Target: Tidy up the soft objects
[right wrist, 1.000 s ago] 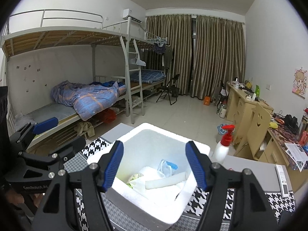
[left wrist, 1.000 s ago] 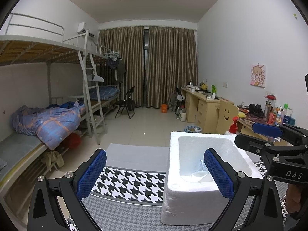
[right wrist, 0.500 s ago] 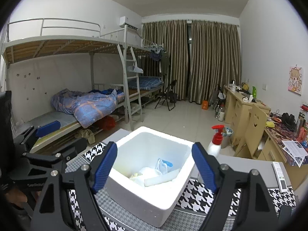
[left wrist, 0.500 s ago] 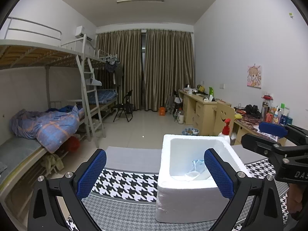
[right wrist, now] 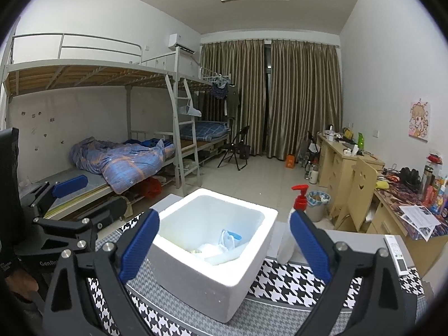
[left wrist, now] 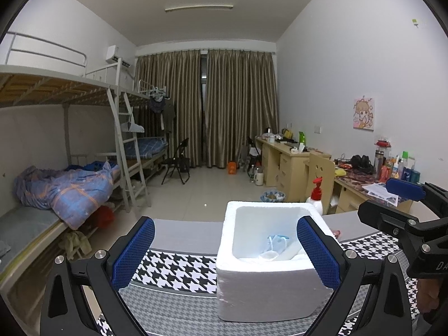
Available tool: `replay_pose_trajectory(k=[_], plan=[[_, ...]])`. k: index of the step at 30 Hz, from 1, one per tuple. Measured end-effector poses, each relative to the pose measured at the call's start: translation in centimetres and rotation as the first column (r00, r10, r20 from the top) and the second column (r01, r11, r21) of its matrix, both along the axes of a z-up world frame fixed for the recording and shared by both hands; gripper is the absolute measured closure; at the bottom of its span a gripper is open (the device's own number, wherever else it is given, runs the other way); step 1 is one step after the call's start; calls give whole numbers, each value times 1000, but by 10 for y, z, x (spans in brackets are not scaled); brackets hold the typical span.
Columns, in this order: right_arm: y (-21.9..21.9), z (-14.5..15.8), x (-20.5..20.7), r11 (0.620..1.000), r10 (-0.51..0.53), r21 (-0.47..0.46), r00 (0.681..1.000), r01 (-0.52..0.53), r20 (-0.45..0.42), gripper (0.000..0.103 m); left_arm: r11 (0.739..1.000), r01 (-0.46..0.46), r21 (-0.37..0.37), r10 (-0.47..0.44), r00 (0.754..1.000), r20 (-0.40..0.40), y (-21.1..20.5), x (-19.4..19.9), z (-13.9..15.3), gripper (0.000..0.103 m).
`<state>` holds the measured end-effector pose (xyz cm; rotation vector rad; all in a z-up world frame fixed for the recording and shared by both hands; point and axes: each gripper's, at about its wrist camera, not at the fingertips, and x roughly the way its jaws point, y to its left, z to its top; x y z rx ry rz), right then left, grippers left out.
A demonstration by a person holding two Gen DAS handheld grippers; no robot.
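A white foam box (left wrist: 268, 282) stands on the houndstooth cloth (left wrist: 179, 266); it also shows in the right wrist view (right wrist: 207, 277). Inside lie soft white items and a blue-and-white face mask (right wrist: 230, 238), which also shows in the left wrist view (left wrist: 275, 242). My left gripper (left wrist: 224, 254) is open and empty, held back from the box and to its left. My right gripper (right wrist: 224, 247) is open and empty, above and in front of the box. Each gripper shows at the edge of the other's view.
A white pump bottle with a red top (right wrist: 294, 224) stands just behind the box on the right. A white remote (right wrist: 396, 254) lies on the table's right side. Bunk beds (right wrist: 117, 156) stand to the left, wooden desks (right wrist: 344, 165) to the right.
Both grippers have pulled back and up from the box, so it looks smaller and farther away. Both stay open and empty; the box's contents have not moved.
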<state>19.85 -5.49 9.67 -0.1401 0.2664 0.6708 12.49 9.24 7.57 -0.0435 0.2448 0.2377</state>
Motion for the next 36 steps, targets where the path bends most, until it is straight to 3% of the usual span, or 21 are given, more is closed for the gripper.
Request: replay_pose_trajectory(k=[36], plan=[[-51,-19,-64,995,-78,72,995,74,54,1,998,54,26,-56,997,52,-42,-66,-5,1]])
